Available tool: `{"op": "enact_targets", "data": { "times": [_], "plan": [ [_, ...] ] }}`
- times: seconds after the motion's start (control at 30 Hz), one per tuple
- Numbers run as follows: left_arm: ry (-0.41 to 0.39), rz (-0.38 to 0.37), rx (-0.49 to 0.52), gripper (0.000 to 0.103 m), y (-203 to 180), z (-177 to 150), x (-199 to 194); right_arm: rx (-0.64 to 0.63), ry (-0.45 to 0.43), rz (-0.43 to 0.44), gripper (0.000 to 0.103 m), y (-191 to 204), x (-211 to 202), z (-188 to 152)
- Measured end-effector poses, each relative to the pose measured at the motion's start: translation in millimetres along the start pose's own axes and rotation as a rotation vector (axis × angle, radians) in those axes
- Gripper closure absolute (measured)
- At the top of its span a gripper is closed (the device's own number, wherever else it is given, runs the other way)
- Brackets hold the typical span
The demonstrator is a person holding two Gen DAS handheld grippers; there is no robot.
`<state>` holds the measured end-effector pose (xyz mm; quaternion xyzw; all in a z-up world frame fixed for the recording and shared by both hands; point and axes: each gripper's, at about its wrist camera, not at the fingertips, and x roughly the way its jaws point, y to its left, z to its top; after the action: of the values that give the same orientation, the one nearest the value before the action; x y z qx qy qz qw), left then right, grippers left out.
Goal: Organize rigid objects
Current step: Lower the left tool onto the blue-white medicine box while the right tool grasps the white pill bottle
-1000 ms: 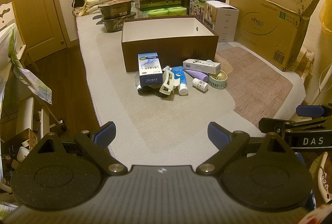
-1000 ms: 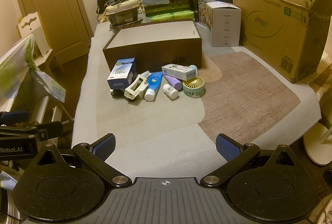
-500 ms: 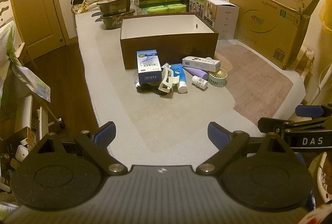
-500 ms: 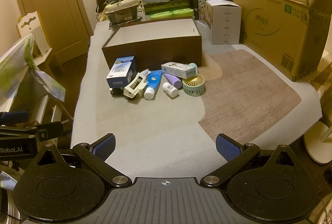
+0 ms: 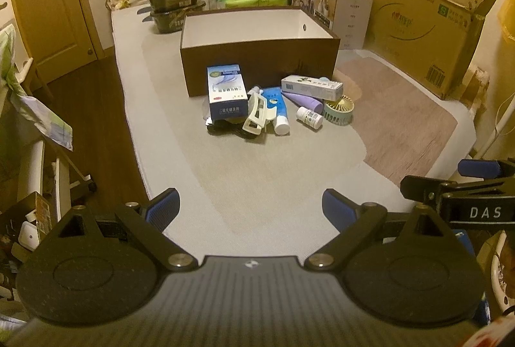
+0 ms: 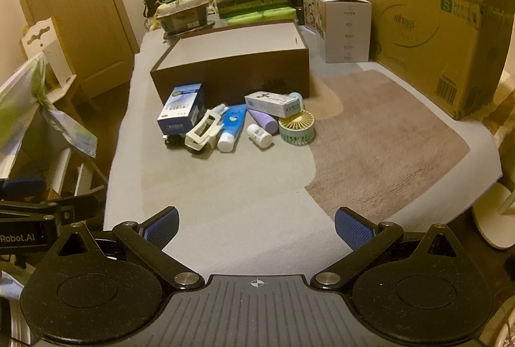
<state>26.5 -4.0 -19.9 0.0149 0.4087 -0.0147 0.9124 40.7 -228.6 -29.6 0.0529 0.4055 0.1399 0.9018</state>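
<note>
Judging from the layout, sorting has not begun: the open brown cardboard box with a white interior [image 5: 259, 57] at centre frame shows only bare white inner walls, though its floor is hidden from both views. Every loose item lies on the grey bed mat [image 5: 251, 179] just in front of the box's near wall.

From left to right in the left wrist view, the cluster comprises:
- a blue-and-white rectangular carton [image 5: 227, 92], standing tilted against the box wall;
- a cream plastic clip-like holder [image 5: 256, 117], lying over a black cable [image 5: 225, 130];
- a blue squeeze tube with a white cap [image 5: 276, 109];
- a long white-and-green carton [image 5: 311, 87], resting across a lilac bottle [image 5: 304, 101];
- a small white pill bottle [image 5: 309, 117] on its side;
- a round pale-green handheld fan [image 5: 338, 109], at the right end of the pile.

Both claws hang low in the frame, well apart from the pile. The left claw [image 5: 250, 208] has its blue pads spread wide with nothing between them; the right claw [image 6: 256, 228] is likewise spread wide and empty. The right claw also appears at the right edge of the left wrist view.

All items thus remain to be moved, presumably into the box. The stacked cartons and the holder tangled with the cable will likely need separating first.
</note>
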Motion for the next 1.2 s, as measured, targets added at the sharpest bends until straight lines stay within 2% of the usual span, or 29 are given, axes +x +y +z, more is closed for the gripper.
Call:
{"op": "enact_targets", "data": {
  "times": [0.47,0.83,1.2],
  "plan": [
    [0.026,-0.007,0.009,0.008,5,23,40,0.001,0.018,0.015,0.001,-12,36,22],
    [0.046,-0.007,0.004,0.010,12,45,87,0.027,0.040,0.044,0.001,-30,79,44],
    [0.077,0.001,-0.008,0.014,18,64,139,0.002,0.063,0.049,0.001,-49,123,60]
  ]
}}
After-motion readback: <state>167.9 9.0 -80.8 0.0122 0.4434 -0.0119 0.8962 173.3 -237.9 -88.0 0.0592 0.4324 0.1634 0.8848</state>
